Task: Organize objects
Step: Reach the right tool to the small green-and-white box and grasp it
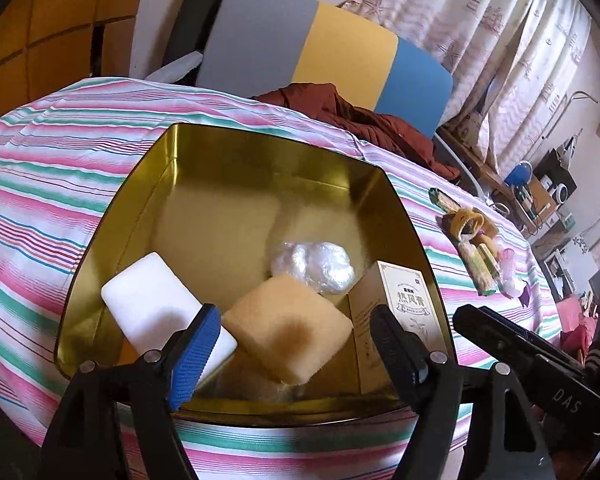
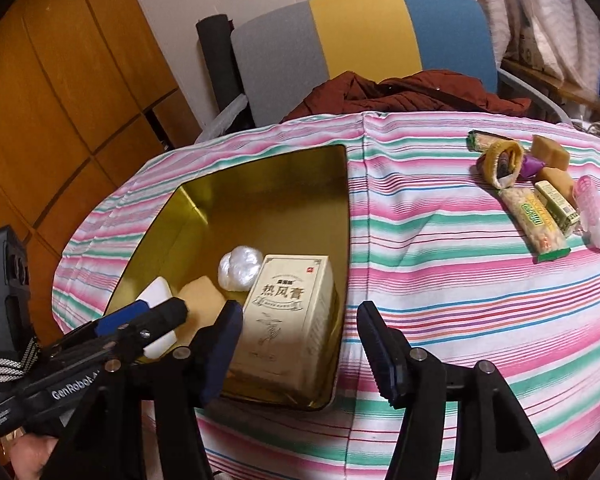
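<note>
A gold tin box sits on the striped tablecloth. Inside lie a white block, a tan sponge, a crumpled clear plastic ball and a cream carton with Chinese print. My left gripper is open and empty just above the sponge at the tin's near edge. My right gripper is open and empty over the tin's right near corner, its left finger beside the carton.
A pile of loose items lies on the cloth to the right: snack bars, tan blocks, a pink roller, a small pouch. A chair with a red-brown jacket stands behind the table. Wooden cabinets stand at left.
</note>
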